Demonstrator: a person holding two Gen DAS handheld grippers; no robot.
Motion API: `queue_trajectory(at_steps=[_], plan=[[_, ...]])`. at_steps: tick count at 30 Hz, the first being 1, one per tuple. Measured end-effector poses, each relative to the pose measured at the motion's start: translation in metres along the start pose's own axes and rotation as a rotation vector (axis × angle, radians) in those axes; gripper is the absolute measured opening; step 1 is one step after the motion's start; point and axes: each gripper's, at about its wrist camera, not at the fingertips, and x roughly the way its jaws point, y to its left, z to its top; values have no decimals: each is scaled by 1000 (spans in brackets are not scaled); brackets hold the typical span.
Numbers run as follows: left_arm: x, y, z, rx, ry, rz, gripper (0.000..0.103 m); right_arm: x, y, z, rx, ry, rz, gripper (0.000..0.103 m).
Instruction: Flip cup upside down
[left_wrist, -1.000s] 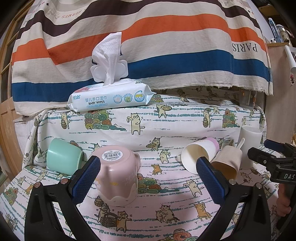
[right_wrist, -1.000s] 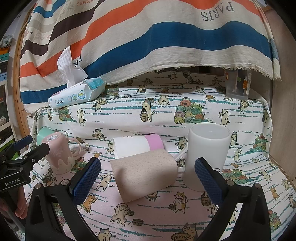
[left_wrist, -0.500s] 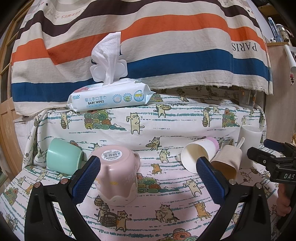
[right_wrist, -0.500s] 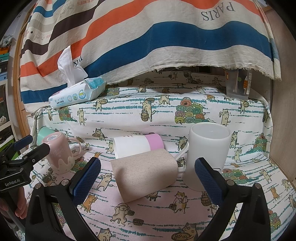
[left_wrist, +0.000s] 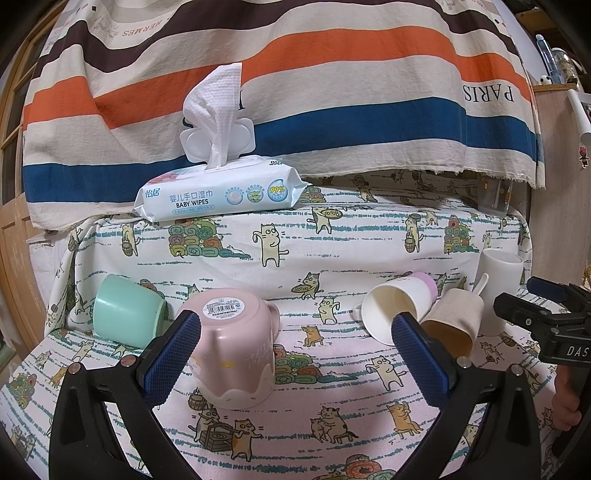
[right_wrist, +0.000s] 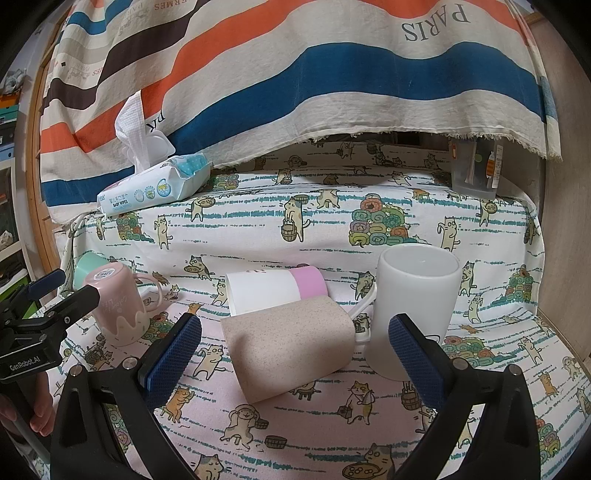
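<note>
Cups lie in a row on the cat-print cloth (right_wrist: 295, 435). Largest first: the white tumbler (right_wrist: 415, 314) stands upright at the right, just beside the tan cup (right_wrist: 291, 350), which lies on its side and appears to touch the white-and-pink cup (right_wrist: 275, 290) behind it. The pink mug (left_wrist: 236, 343) is already set mouth down, and the green cup (left_wrist: 127, 312) lies tipped at the far left.

One flip is judged done; a cup on its side is judged to come next. The right tool (right_wrist: 291, 354) is held wide open and empty, with the tan cup framed between its fingers. The left tool (left_wrist: 295, 354) is likewise spread wide and grips nothing, the mug just beside its left finger.

A close across the tan body would be called for, then a lift and half turn. Little room is left beside the tumbler and its handle; open cloth is seen in front. The raised ledge carrying the wipes pack (left_wrist: 218, 194) bounds the back.
</note>
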Motion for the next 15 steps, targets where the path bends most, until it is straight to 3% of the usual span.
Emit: queue_trajectory(at_steps=[15], plan=[[-1, 1, -2, 7, 11, -32, 103, -6, -5, 5, 16, -33, -17, 102]])
